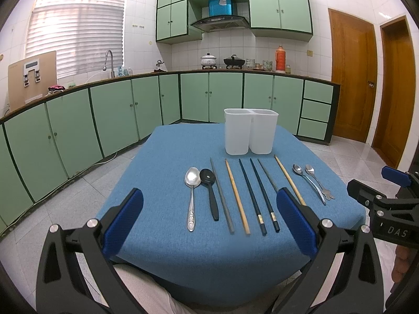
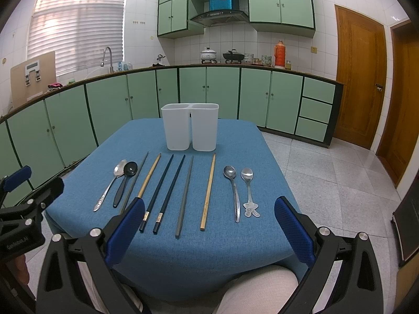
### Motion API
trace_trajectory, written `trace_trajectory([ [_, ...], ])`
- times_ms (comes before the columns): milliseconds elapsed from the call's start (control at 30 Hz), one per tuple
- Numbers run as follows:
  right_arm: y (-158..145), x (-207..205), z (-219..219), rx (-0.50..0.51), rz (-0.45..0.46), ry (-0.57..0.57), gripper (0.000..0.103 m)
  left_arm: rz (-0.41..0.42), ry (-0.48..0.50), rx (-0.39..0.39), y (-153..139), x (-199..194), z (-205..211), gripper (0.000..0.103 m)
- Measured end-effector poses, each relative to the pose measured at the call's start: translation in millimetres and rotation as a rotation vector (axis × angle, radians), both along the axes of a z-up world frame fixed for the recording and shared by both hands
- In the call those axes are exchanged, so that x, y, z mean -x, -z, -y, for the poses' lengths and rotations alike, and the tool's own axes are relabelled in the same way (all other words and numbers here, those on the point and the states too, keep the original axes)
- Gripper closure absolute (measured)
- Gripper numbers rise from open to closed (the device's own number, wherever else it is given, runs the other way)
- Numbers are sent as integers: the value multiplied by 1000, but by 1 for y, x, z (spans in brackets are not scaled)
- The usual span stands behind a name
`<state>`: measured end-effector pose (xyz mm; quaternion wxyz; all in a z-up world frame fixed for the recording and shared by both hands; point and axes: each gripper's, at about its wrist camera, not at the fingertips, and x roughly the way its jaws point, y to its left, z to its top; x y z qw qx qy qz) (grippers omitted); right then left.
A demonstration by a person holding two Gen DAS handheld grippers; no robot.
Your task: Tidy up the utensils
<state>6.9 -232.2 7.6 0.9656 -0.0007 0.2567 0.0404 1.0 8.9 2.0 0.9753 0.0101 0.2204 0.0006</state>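
Both tongs we hold wide open and empty: left gripper (image 1: 209, 222), right gripper (image 2: 209, 222). Ahead of them, spoons (image 2: 230, 172) and chopsticks (image 2: 208, 191) lie in a row on the blue table (image 2: 183, 261); beyond stands the white holder (image 2: 190, 127).

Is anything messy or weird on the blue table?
Nothing is spilled or broken. One small oddity: the chopsticks aren't paired up. The two wooden chopsticks lie apart, with the dark pair and a grey chopstick between them. The white holder stands upright.
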Motion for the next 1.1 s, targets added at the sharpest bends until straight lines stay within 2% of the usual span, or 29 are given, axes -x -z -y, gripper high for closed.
trace_trajectory([
  [1100, -2, 2, -1, 3, 3, 1, 6, 7, -6, -5, -4, 1, 1, 5],
])
